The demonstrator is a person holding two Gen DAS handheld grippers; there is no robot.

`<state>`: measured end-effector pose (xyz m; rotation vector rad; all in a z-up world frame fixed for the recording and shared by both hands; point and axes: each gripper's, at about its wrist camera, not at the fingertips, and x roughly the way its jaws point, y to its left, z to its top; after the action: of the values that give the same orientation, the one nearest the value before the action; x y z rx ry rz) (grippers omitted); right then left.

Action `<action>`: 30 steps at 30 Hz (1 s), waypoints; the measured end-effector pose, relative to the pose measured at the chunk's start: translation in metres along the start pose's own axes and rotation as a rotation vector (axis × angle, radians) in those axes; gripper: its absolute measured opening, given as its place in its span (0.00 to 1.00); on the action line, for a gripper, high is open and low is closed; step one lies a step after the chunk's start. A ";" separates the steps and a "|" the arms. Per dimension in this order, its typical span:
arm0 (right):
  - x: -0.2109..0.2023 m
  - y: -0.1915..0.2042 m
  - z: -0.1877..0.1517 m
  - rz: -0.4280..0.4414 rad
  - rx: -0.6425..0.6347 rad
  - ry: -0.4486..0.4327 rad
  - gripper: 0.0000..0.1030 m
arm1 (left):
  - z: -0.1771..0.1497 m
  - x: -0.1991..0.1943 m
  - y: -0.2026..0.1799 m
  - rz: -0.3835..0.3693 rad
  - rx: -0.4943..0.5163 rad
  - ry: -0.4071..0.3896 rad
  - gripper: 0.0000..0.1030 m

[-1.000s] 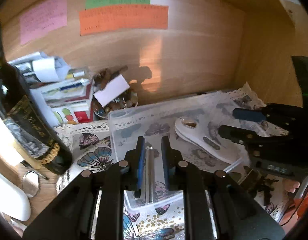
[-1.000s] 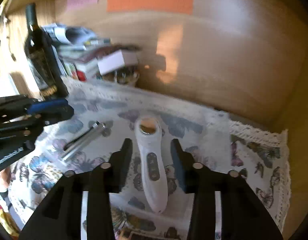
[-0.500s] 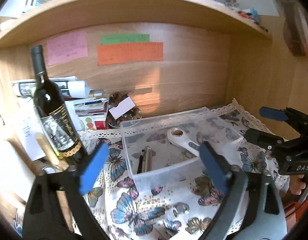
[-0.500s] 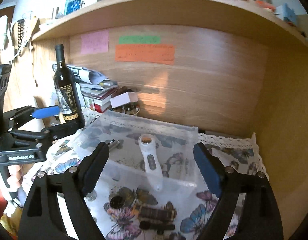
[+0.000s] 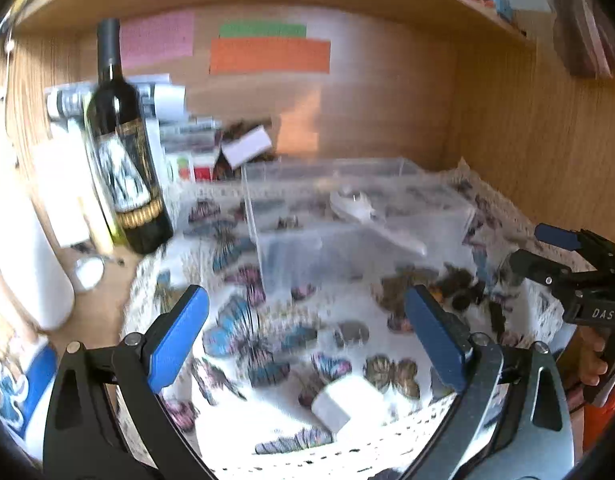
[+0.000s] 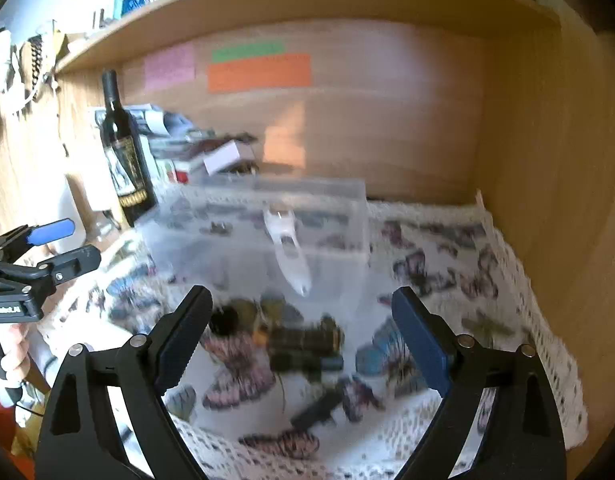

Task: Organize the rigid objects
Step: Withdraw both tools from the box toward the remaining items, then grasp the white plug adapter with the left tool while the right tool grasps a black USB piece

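Both grippers, left (image 5: 307, 344) and right (image 6: 303, 340), gape wide and empty above the cloth's (image 6: 447, 264) front edge. White device (image 6: 287, 248) already lies in the clear bin (image 6: 347, 216) mid-cloth. Loose dark pieces (image 6: 303, 348) lie just before the bin; judged best to drop one gripper squarely over a single piece.

One clear plastic box (image 5: 359, 216) sits on one butterfly tablecloth (image 5: 267, 340). One white handheld device (image 6: 287, 248) lies inside it. One wine bottle (image 5: 123, 140) stands nearby. Three paper notes are stuck on the back wall: pink (image 5: 157, 38), green (image 5: 263, 30), orange (image 5: 269, 56). Two grippers (image 5: 307, 340) (image 6: 303, 340) are spread wide.
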<state>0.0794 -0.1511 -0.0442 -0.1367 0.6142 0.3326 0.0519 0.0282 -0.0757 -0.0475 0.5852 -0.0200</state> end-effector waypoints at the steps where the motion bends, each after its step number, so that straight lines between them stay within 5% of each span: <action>1: 0.002 -0.002 -0.006 -0.008 0.008 0.013 0.88 | -0.005 0.002 -0.001 0.000 0.000 0.012 0.97; 11: 0.030 -0.013 -0.048 -0.029 0.078 0.145 0.85 | -0.046 0.019 -0.015 -0.013 -0.017 0.097 0.97; 17: 0.040 -0.016 -0.057 -0.033 0.098 0.192 0.56 | -0.057 0.026 -0.022 -0.035 -0.028 0.129 0.76; 19: 0.038 -0.015 -0.060 -0.058 0.084 0.185 0.41 | -0.060 0.029 -0.023 -0.041 -0.032 0.139 0.54; 21: 0.036 -0.016 -0.061 -0.065 0.081 0.180 0.28 | -0.062 0.033 -0.022 -0.053 -0.040 0.156 0.47; 30: 0.029 -0.017 -0.054 -0.063 0.083 0.136 0.23 | -0.049 0.023 -0.019 -0.052 -0.028 0.109 0.45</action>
<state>0.0782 -0.1716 -0.1048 -0.0993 0.7556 0.2373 0.0437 0.0063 -0.1284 -0.0891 0.6933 -0.0651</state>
